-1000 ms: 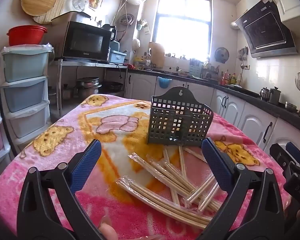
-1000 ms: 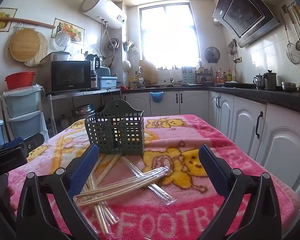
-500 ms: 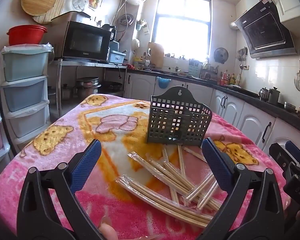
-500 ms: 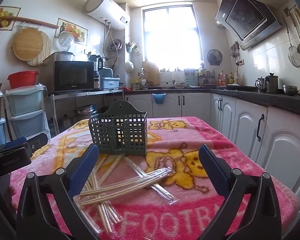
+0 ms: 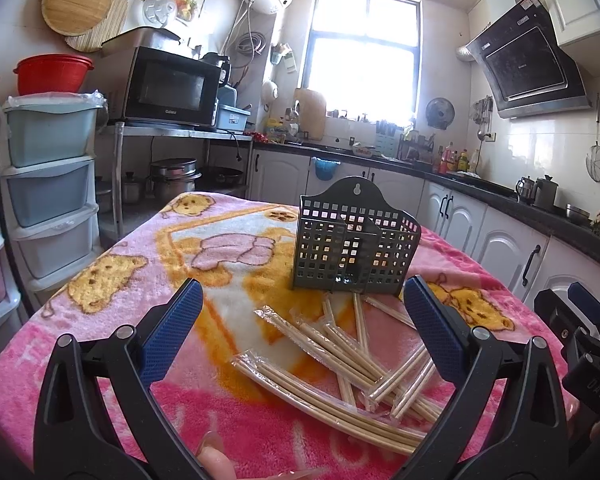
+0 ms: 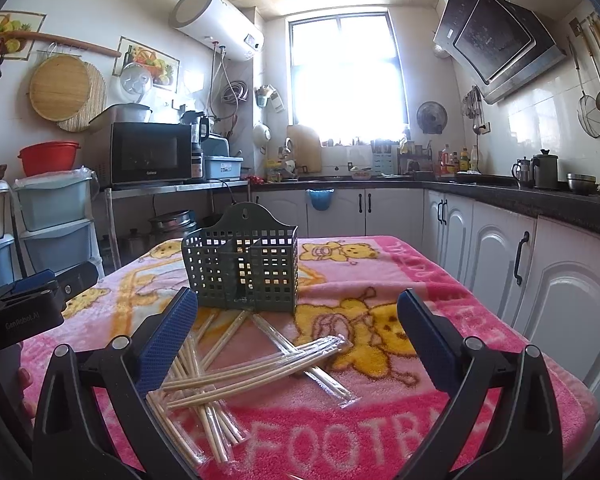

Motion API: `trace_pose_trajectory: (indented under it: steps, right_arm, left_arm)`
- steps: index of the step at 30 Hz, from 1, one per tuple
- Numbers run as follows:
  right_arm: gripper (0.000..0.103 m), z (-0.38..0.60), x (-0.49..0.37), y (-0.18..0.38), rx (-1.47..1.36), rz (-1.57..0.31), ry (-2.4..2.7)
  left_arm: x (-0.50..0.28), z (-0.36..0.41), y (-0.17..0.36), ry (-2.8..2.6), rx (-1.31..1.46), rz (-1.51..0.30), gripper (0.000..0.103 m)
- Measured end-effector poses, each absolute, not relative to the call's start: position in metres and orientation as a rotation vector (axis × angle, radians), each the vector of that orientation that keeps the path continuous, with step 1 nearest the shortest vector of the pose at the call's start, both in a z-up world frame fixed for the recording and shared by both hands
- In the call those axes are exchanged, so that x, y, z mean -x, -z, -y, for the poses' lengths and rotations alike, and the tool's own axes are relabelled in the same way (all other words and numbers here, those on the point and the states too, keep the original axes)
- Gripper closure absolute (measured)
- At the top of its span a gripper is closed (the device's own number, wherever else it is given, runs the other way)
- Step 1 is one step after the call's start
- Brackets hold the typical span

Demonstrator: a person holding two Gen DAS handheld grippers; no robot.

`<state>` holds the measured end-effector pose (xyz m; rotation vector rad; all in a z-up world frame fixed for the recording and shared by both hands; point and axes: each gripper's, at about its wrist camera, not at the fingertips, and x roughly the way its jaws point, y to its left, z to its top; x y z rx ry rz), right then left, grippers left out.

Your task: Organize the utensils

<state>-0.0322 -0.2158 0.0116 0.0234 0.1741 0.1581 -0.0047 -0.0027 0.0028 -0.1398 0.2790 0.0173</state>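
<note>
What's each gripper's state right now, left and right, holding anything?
Left gripper: open, holding nothing, above the wrapped chopsticks.
Right gripper: open, holding nothing, facing the green holder.

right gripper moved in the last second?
Yes. In the right wrist view the utensil basket sits further right and lower against the open right gripper, so it swung left and tipped up slightly.

The pink blanket (image 6: 340,432) has big white letters — "FOOTBA" can be read. The black gripper body (image 6: 20,316) at the left edge says "GenRobot.AI". The microwave (image 6: 150,156) has a small name — "Galanz".
</note>
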Motion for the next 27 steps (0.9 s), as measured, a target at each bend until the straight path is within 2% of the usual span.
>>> trace_pose_trajectory:
  steps: [27]
  right_arm:
    - [0.006,0.2140,0.0358,-0.0135,-0.024,-0.170,-0.158]
  left_arm:
    - [0.0098,0.0044,-0.0089,-0.017,0.140,-0.271,0.010]
